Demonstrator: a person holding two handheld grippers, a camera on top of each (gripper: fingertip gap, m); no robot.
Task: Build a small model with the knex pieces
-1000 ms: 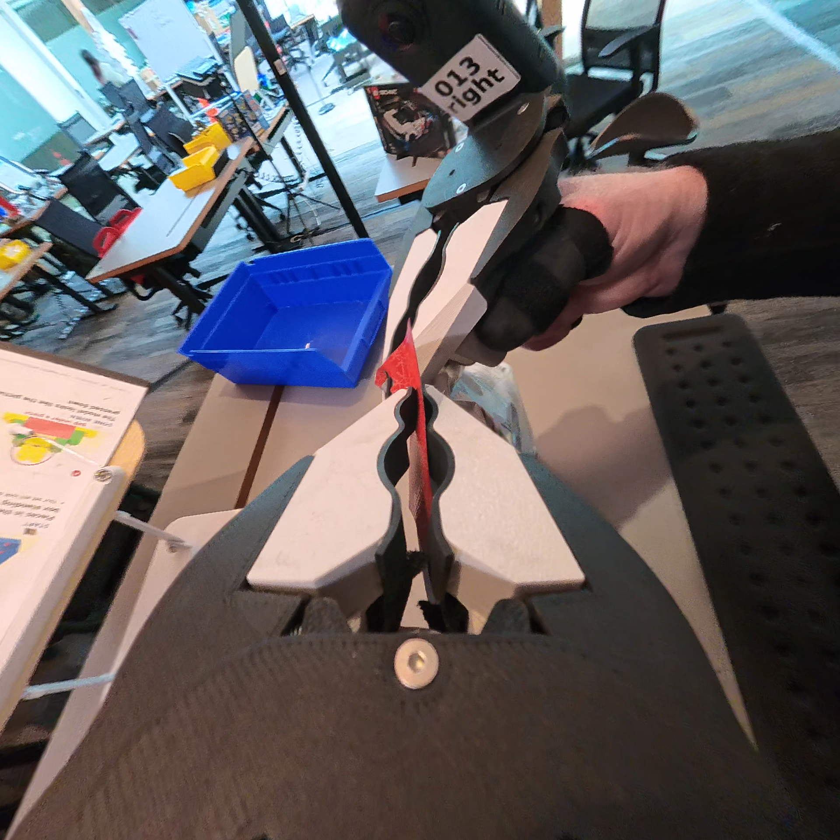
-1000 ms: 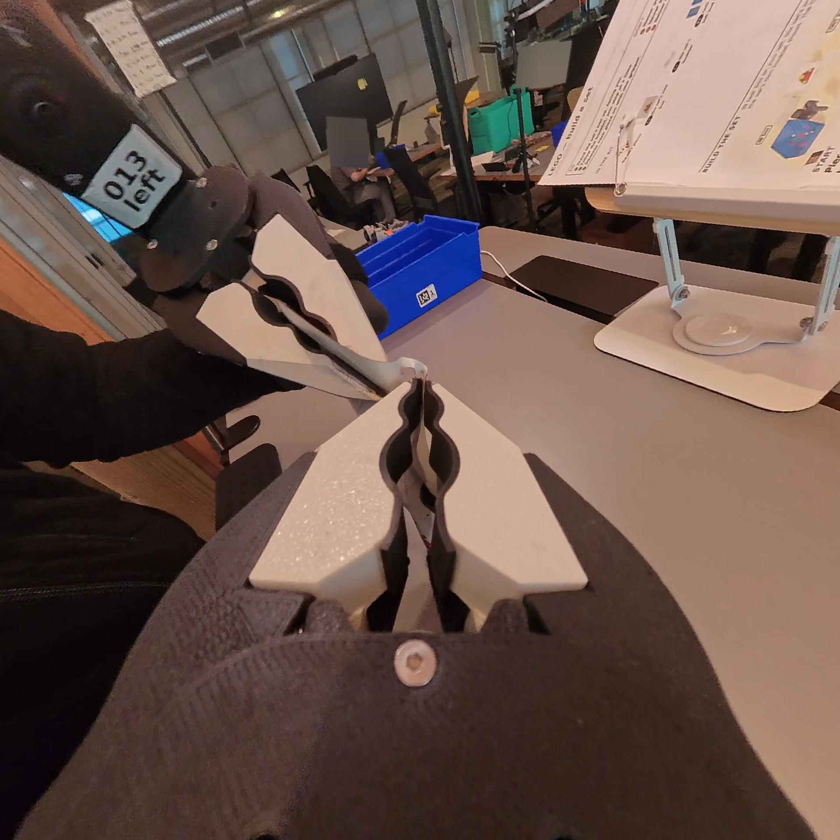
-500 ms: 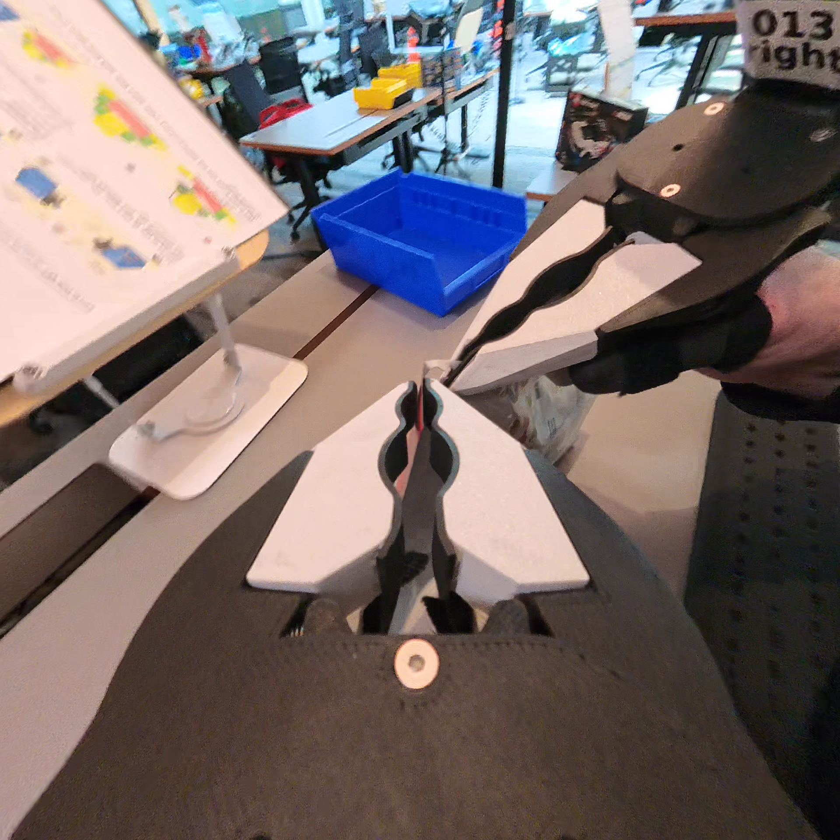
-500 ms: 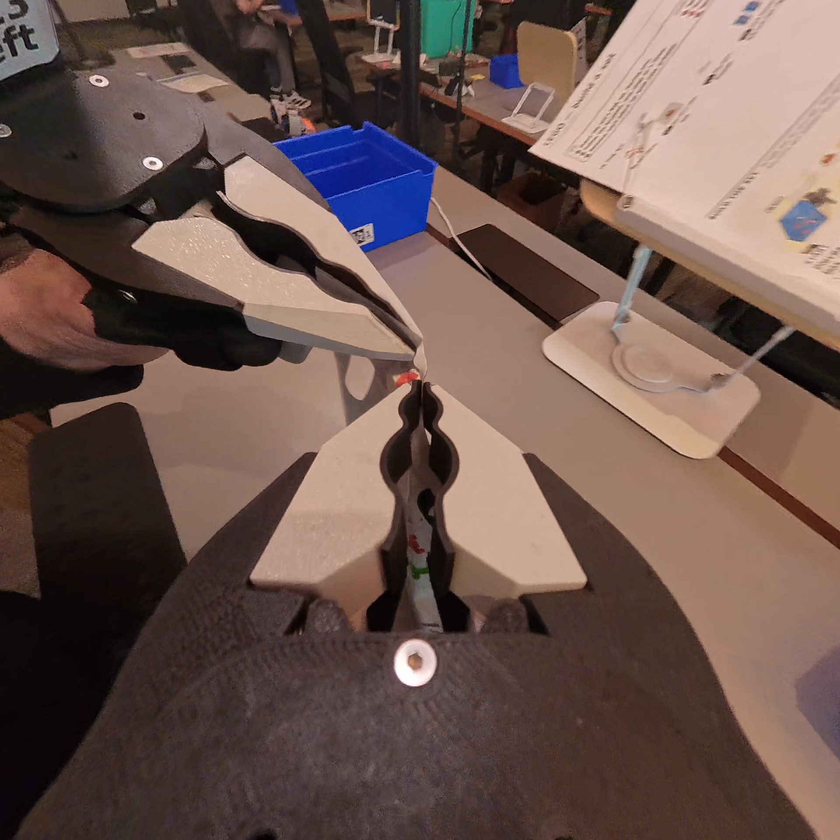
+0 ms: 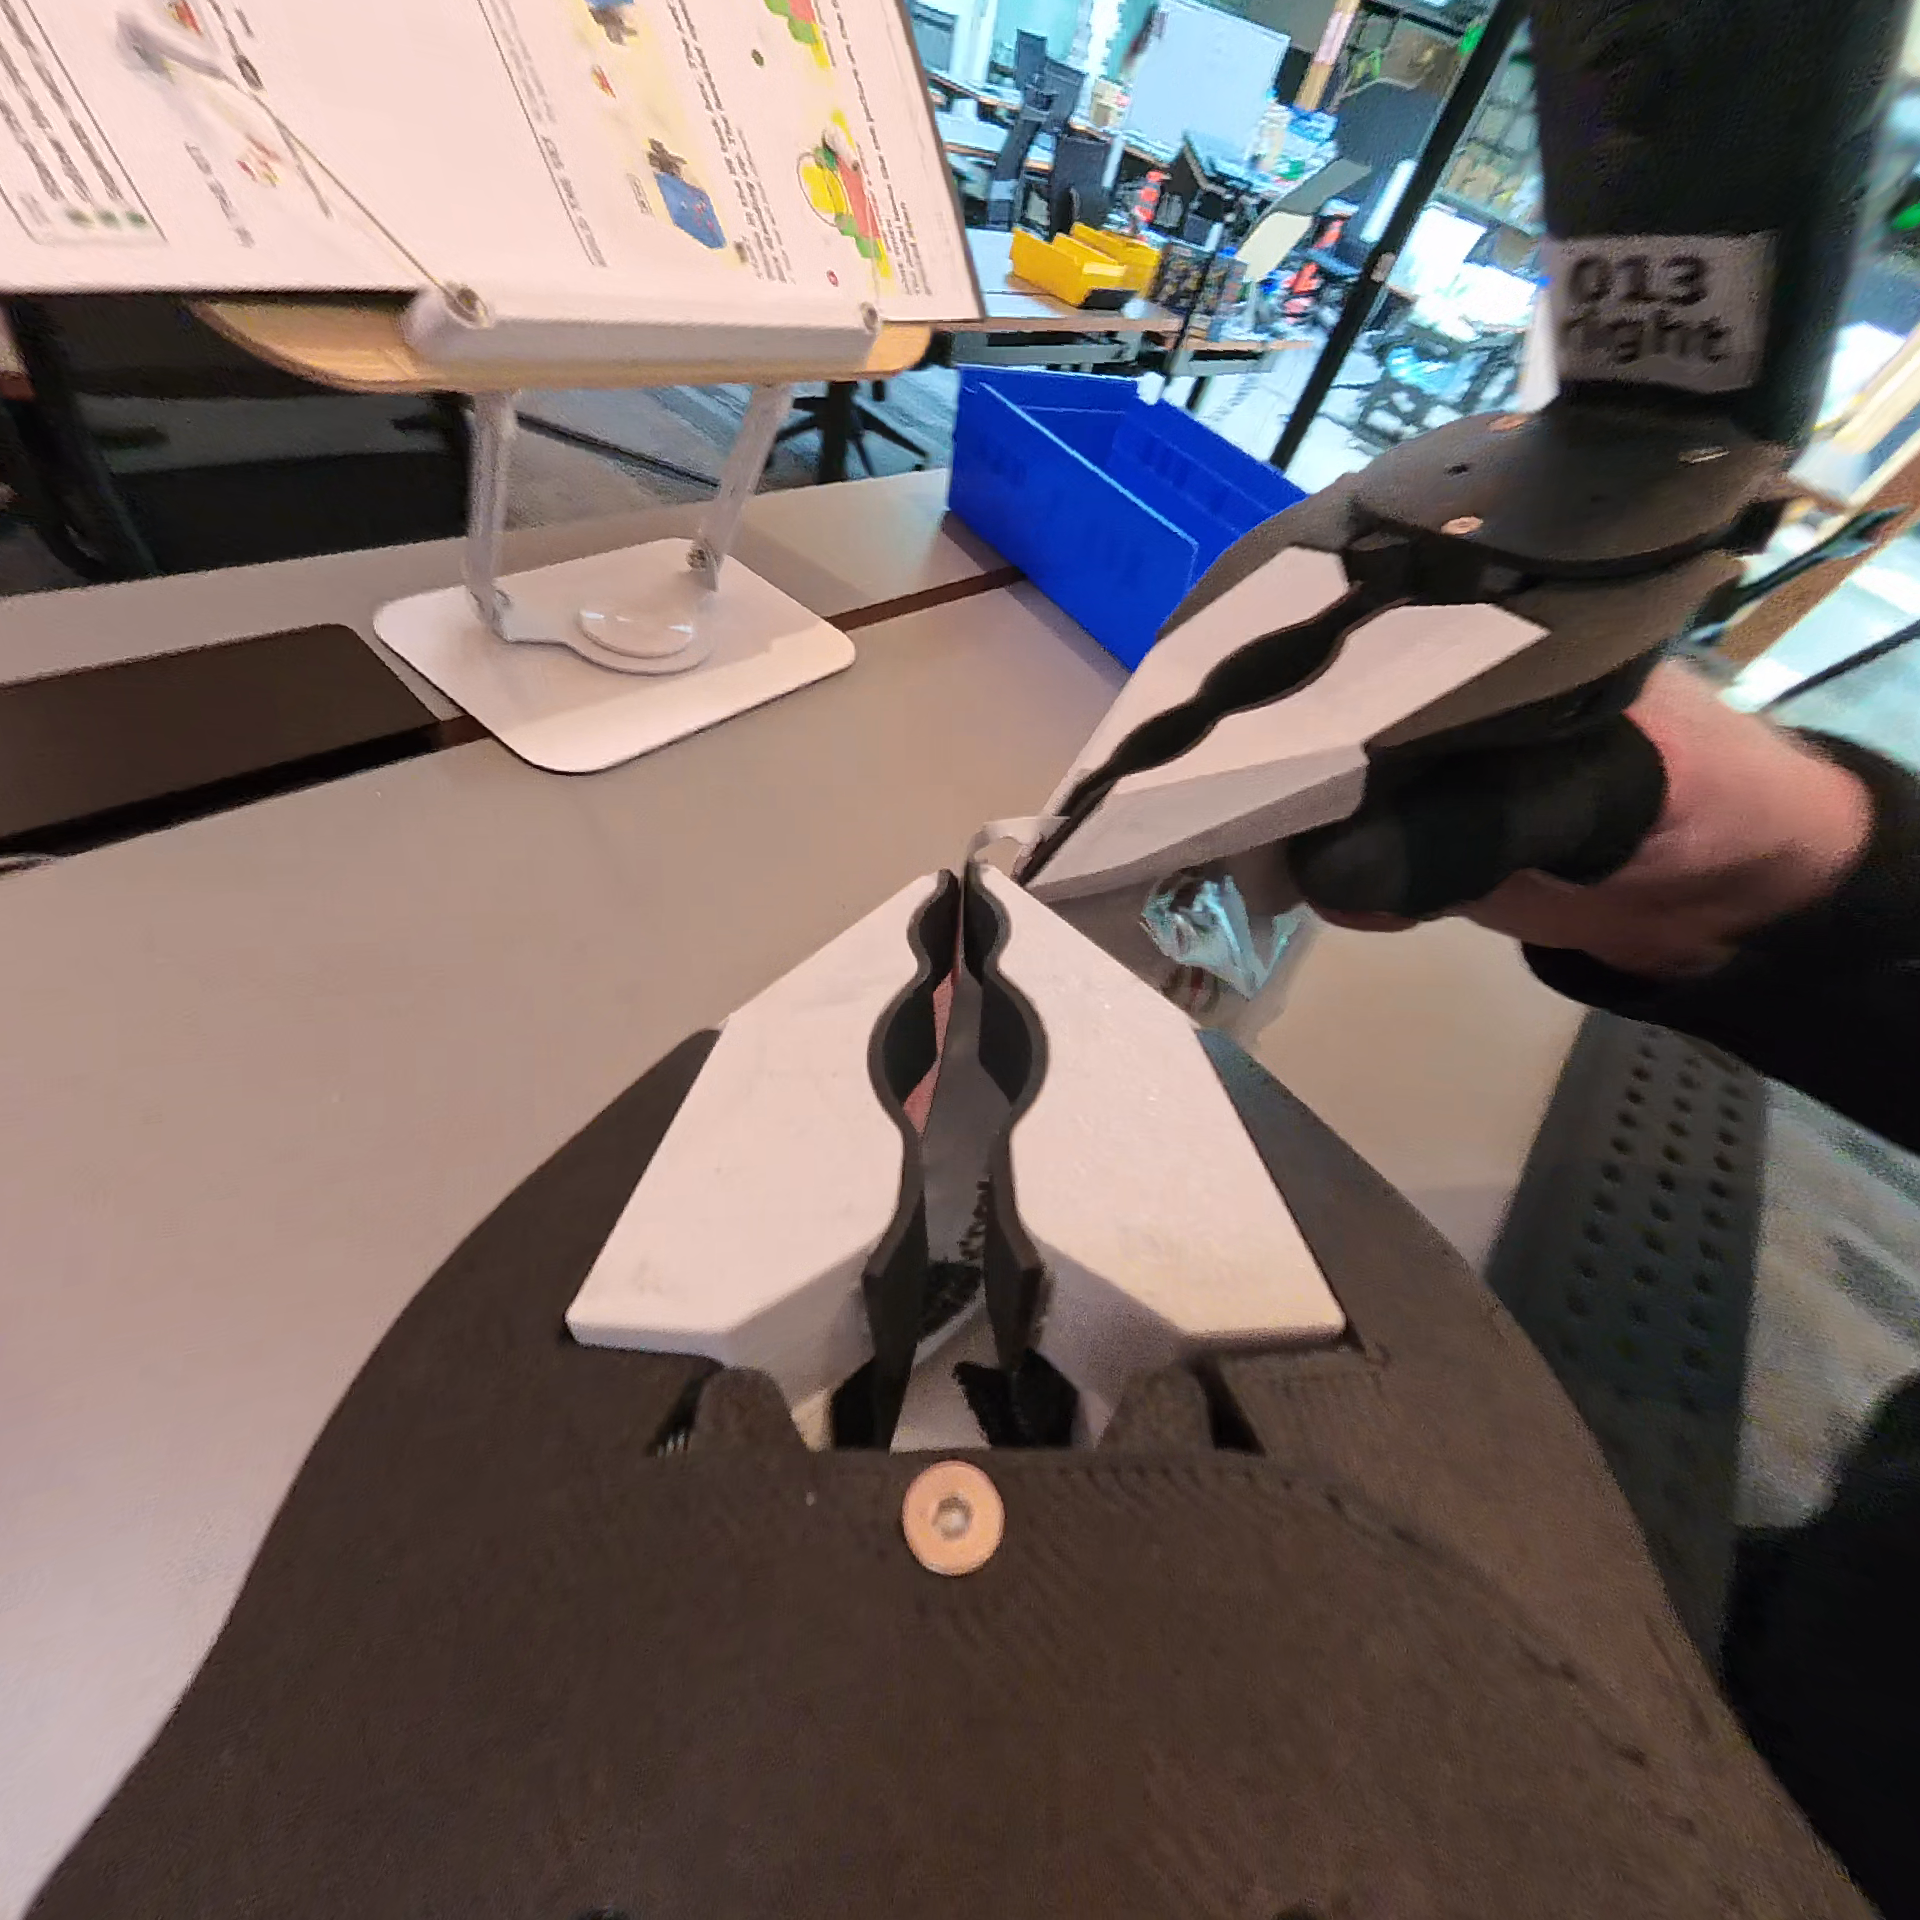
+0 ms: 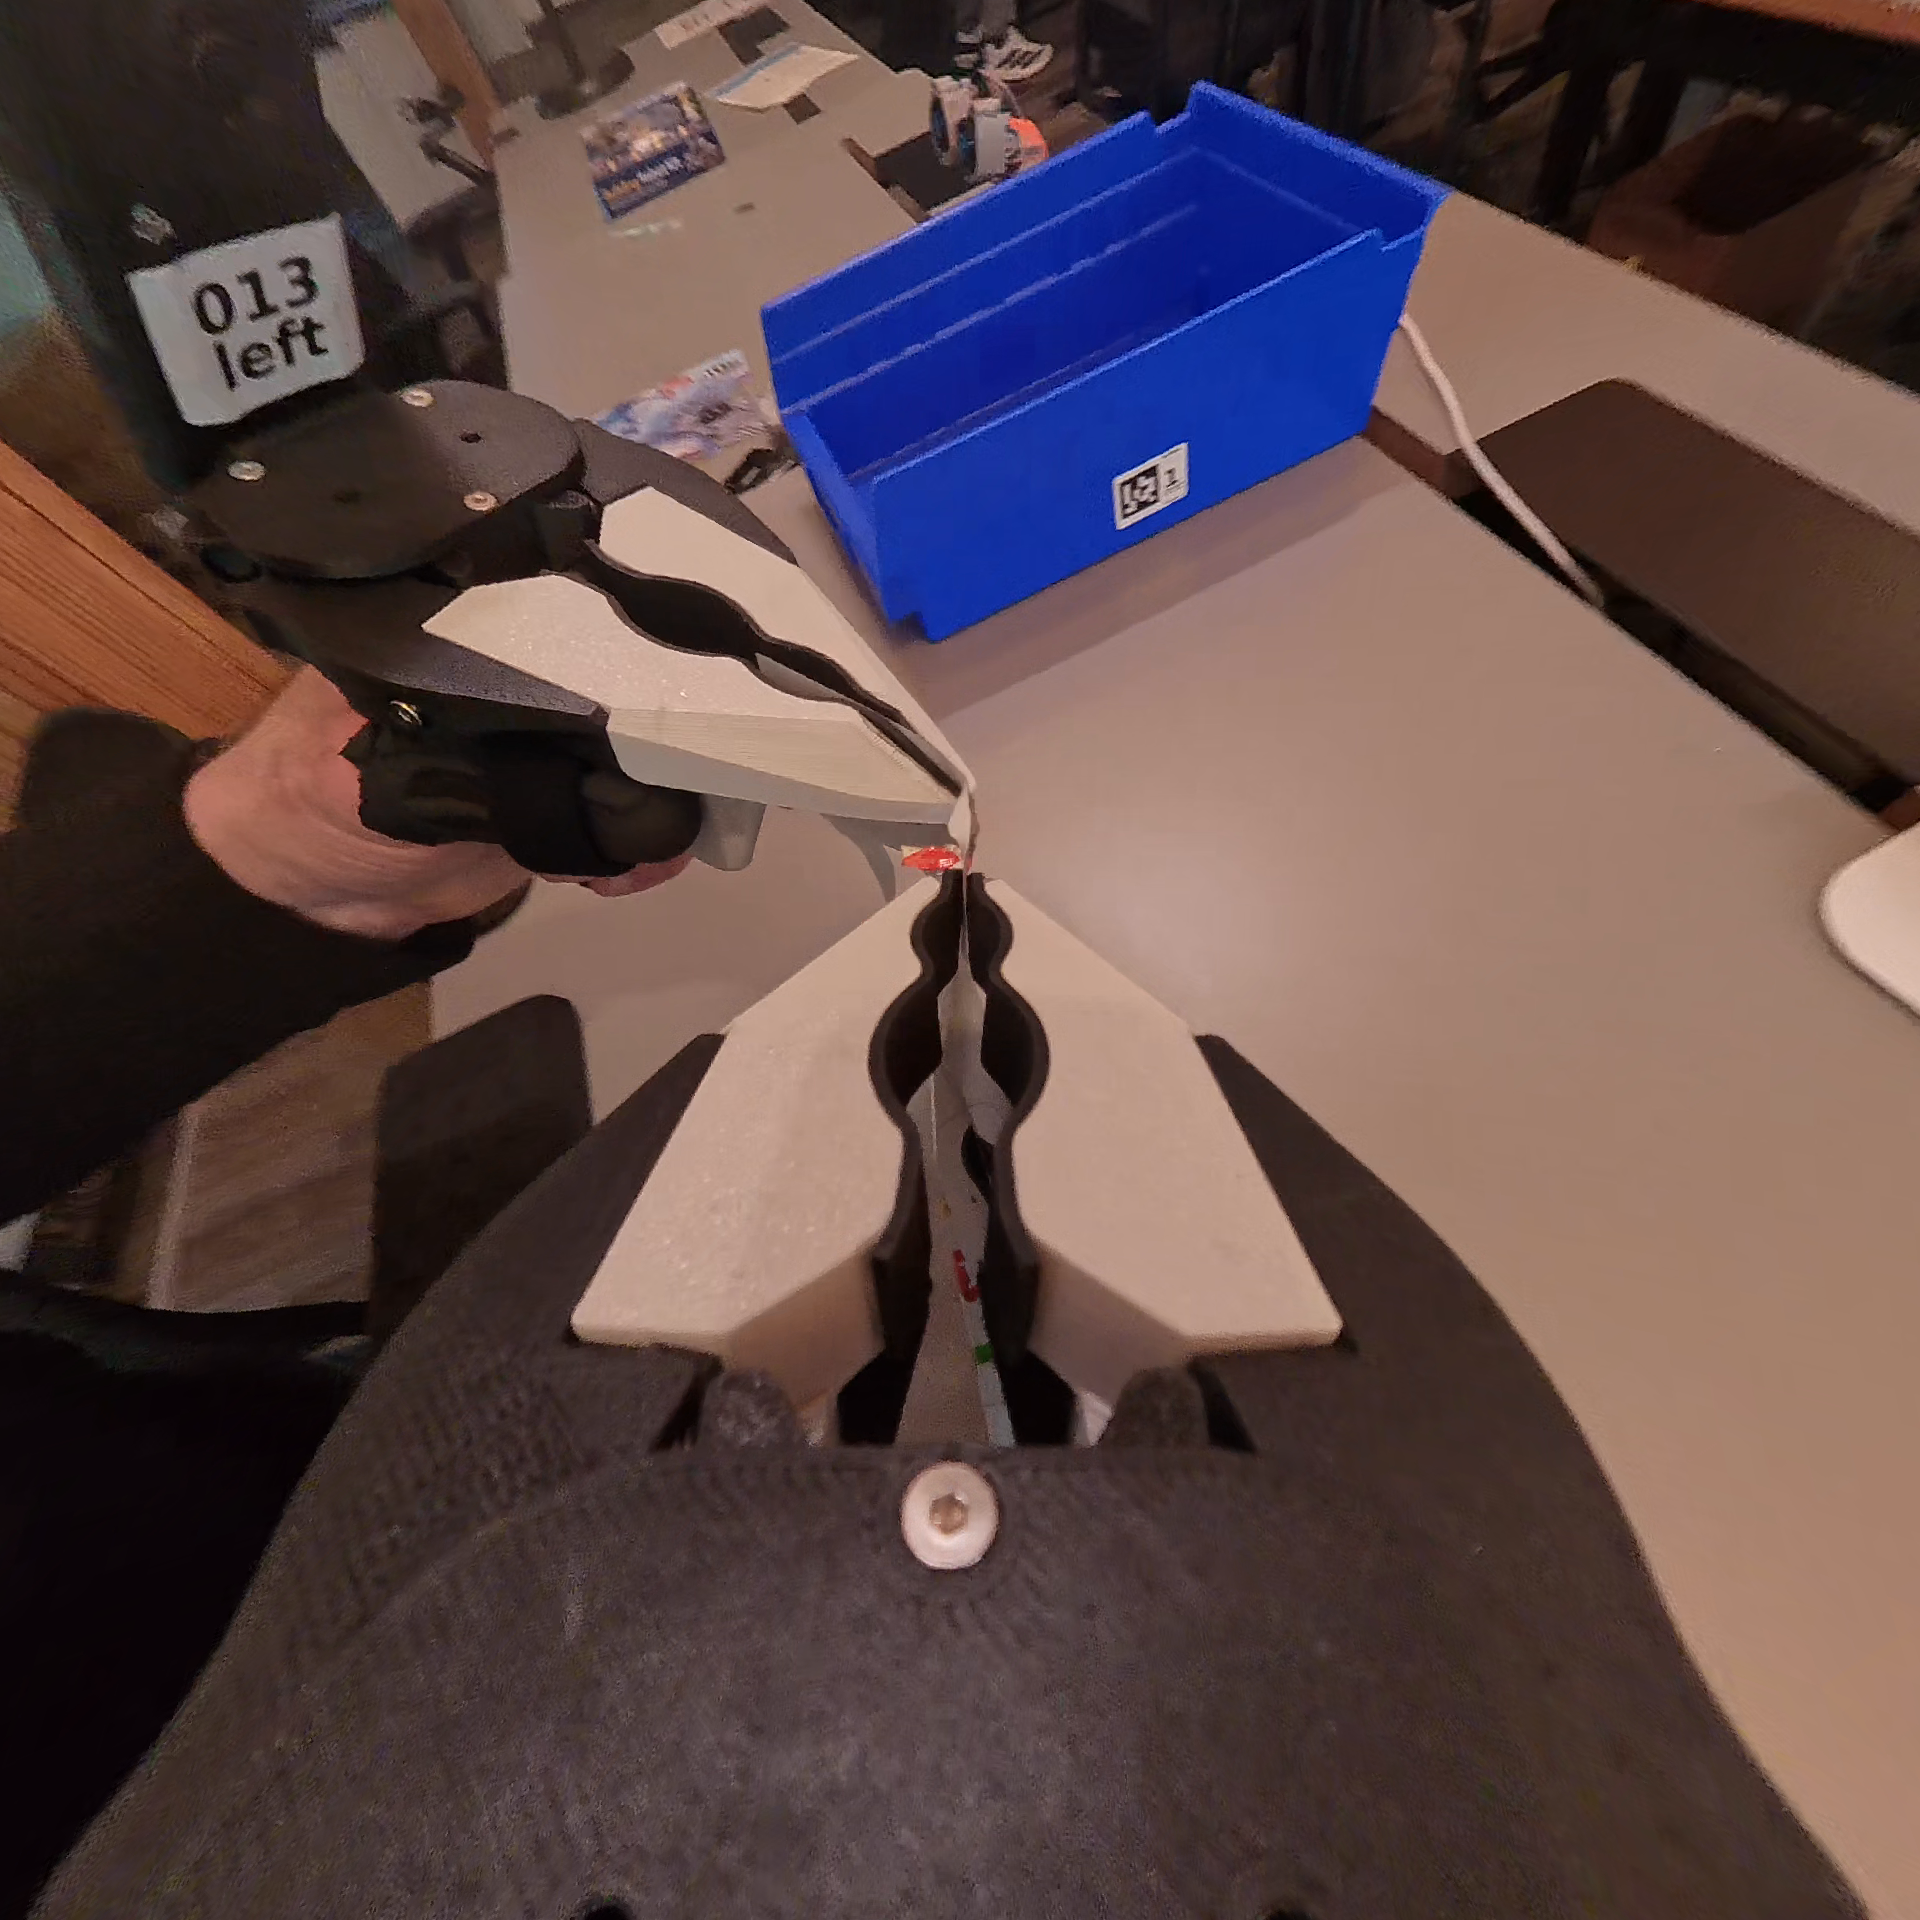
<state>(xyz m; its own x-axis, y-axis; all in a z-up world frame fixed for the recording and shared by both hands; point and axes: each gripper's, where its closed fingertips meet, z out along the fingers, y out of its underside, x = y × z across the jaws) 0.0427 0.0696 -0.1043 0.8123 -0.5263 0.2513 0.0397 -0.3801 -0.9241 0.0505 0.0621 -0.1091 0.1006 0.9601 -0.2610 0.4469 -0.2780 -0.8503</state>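
Grey tabletop, bearing a white document stand with printed sheet and, farther back, a blue bin. Above the tabletop, left gripper and right gripper tip to tip, fingers of each pressed closed on opposite edges of one thin plastic bag, clear with a small red patch, held in the air between them.

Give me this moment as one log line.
left claw: shut on plastic bag | right claw: shut on plastic bag | blue bin: behind
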